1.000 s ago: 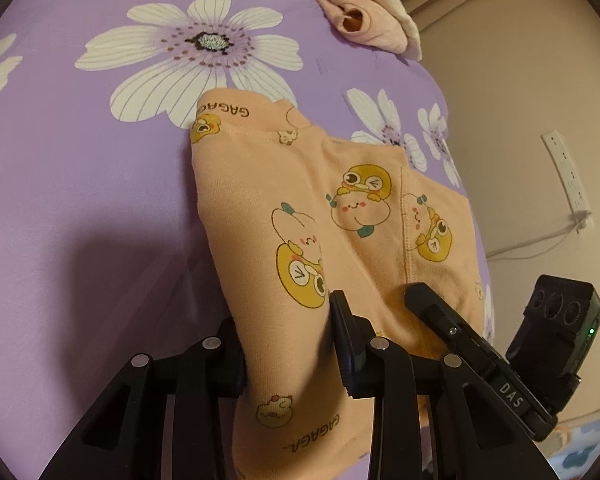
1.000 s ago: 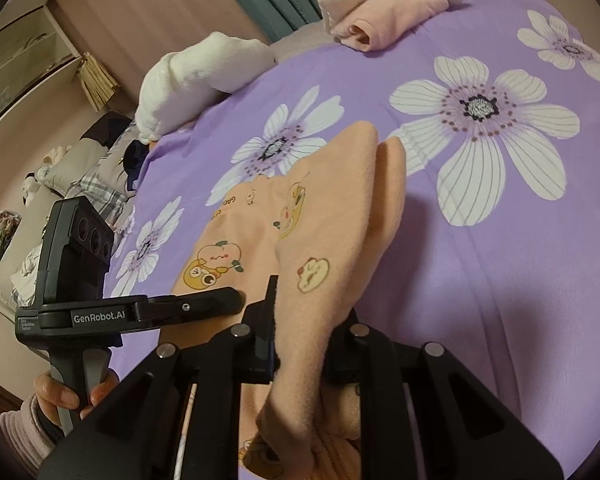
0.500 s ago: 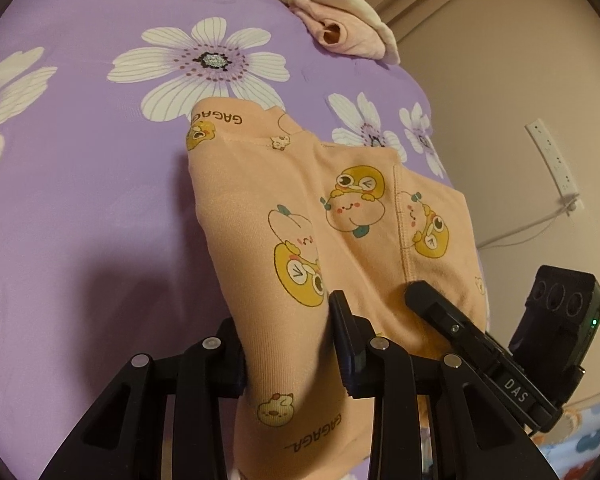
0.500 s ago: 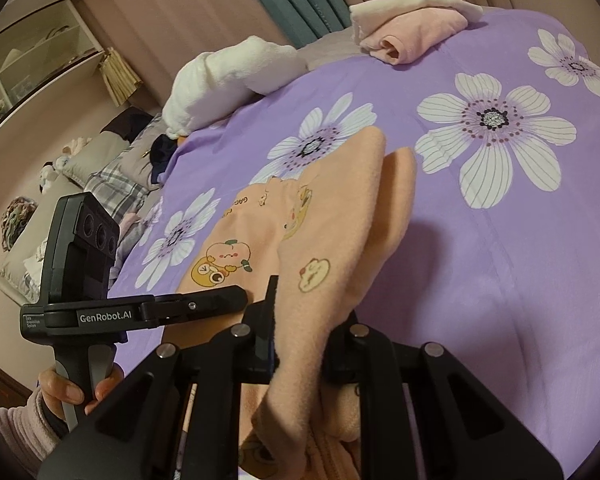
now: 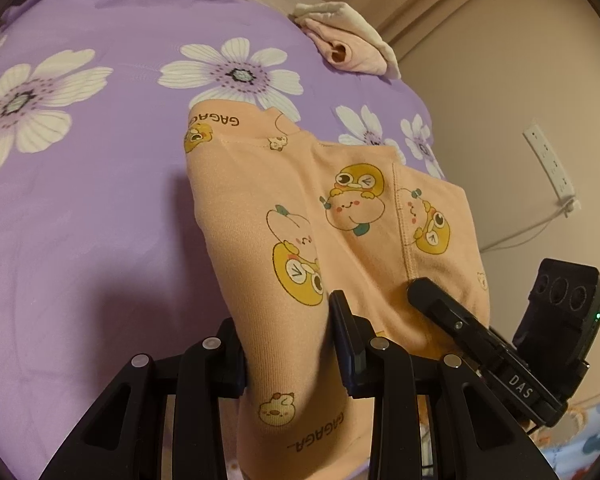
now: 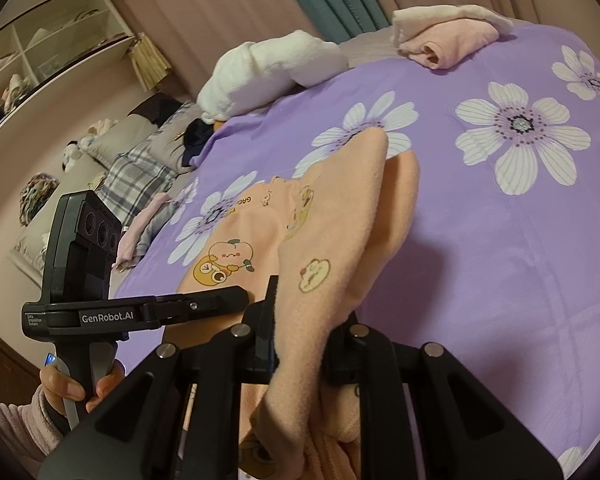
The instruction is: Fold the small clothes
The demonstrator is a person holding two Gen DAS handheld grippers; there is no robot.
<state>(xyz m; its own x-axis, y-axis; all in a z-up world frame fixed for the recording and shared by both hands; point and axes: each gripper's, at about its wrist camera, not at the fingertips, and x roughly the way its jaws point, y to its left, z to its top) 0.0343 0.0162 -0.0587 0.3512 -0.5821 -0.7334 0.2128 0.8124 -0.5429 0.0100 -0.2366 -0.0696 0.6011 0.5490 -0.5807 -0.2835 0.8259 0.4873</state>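
A small peach garment (image 5: pixel 300 216) printed with cartoon ducks and peaches lies on the purple flowered bedspread (image 5: pixel 80 208), its near edge lifted. My left gripper (image 5: pixel 288 344) is shut on one near corner of it. My right gripper (image 6: pixel 300 344) is shut on the other near corner, where the cloth (image 6: pixel 332 240) drapes up and hangs over the fingers. The right gripper's body (image 5: pixel 480 340) shows at the right of the left wrist view. The left gripper's body (image 6: pixel 140 308) and the hand holding it show at the left of the right wrist view.
A folded pink and cream garment (image 5: pixel 348 40) lies at the far edge of the bed; it also shows in the right wrist view (image 6: pixel 444 40). A white plush pillow (image 6: pixel 268 76) lies behind. A wall with a power strip (image 5: pixel 552 168) is to the right. Shelves (image 6: pixel 40 48) and piled clothes stand to the left.
Both grippers have pulled back and risen with the garment's near edge still gripped. More of the bed and the folded pile show now.
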